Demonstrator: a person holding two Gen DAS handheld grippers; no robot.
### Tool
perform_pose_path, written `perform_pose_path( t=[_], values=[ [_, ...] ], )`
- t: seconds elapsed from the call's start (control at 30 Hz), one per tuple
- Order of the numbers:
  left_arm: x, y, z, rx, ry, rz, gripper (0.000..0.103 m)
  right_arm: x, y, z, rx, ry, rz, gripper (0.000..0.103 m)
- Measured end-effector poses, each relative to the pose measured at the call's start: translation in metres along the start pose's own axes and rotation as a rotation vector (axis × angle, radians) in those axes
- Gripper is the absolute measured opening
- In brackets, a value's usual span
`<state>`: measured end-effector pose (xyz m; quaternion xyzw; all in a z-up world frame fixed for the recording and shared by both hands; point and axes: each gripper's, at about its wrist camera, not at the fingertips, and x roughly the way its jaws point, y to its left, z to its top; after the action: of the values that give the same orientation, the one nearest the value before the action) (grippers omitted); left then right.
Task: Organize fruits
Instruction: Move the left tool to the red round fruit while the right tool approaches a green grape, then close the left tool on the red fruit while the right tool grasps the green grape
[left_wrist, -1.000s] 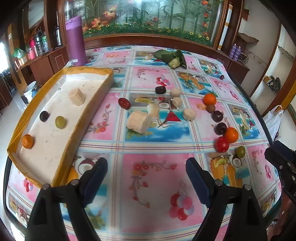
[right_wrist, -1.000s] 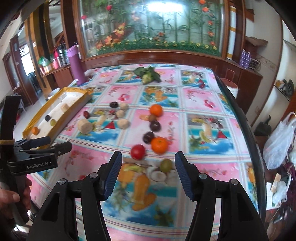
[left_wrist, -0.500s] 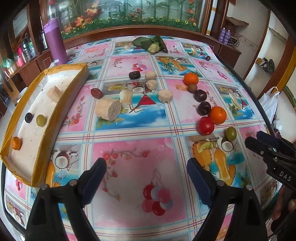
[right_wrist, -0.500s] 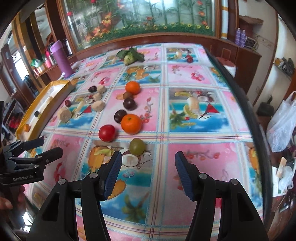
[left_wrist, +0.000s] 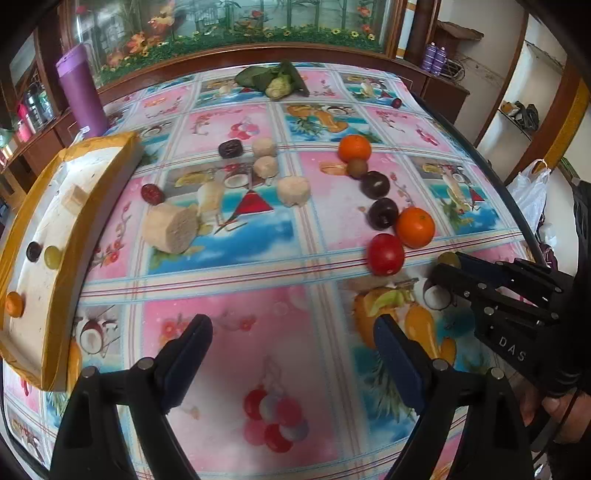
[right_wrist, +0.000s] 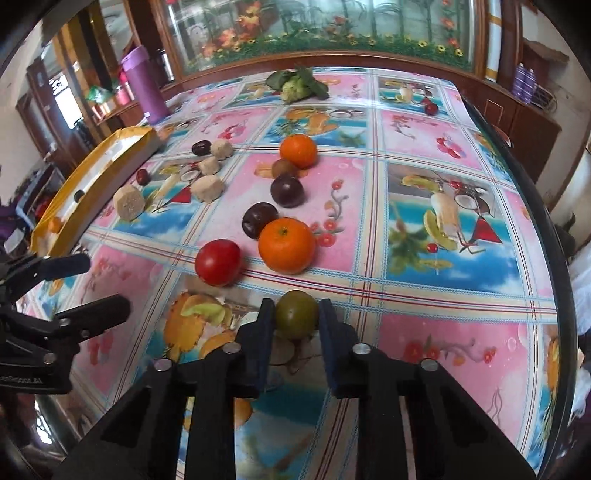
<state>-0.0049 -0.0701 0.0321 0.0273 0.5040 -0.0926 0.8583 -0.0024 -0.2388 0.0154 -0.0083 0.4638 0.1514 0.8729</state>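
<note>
In the right wrist view my right gripper is shut on a small olive-green fruit that rests on the flowered tablecloth. Just beyond it lie a red tomato, an orange, two dark plums, a small brown fruit and a second orange. My left gripper hangs open over the bare cloth, nothing between its fingers. The yellow-rimmed tray at the left holds a dark grape, a green grape, a small orange fruit and a beige piece.
Several beige chunks and two dark red dates lie between tray and fruit row. A purple flask and a leafy vegetable stand at the far side. The table's edge runs close on the right, a plastic bag beyond it.
My right gripper came down and forward onto the green fruit and closed on it. My left gripper drifted right, away from the tray, and stayed open.
</note>
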Motion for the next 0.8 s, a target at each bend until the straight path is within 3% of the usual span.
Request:
perform_pose_path(
  t=[0.33, 0.4, 0.43, 0.57, 0.63, 0.8],
  values=[
    [0.031, -0.042, 0.029, 0.060, 0.003, -0.083, 0.088, -0.026, -0.027, -0.009, 0.057, -0.036, -0.029, 0.023],
    [0.039, -0.046, 0.033, 0.054, 0.012, -0.102, 0.076, -0.028, -0.033, -0.012, 0.076, -0.032, -0.034, 0.023],
    [0.044, -0.046, 0.035, 0.050, 0.022, -0.118, 0.063, -0.029, -0.035, -0.013, 0.085, -0.030, -0.032, 0.023],
    [0.044, -0.044, 0.036, 0.039, -0.008, -0.145, 0.038, -0.032, -0.043, -0.016, 0.111, -0.030, -0.035, 0.023],
    [0.044, -0.038, 0.036, 0.014, 0.002, -0.183, 0.032, -0.033, -0.043, -0.017, 0.117, -0.034, -0.033, 0.023],
    [0.033, -0.027, 0.028, 0.018, -0.005, -0.166, 0.032, -0.034, -0.036, -0.015, 0.114, -0.042, -0.033, 0.023]
  ],
)
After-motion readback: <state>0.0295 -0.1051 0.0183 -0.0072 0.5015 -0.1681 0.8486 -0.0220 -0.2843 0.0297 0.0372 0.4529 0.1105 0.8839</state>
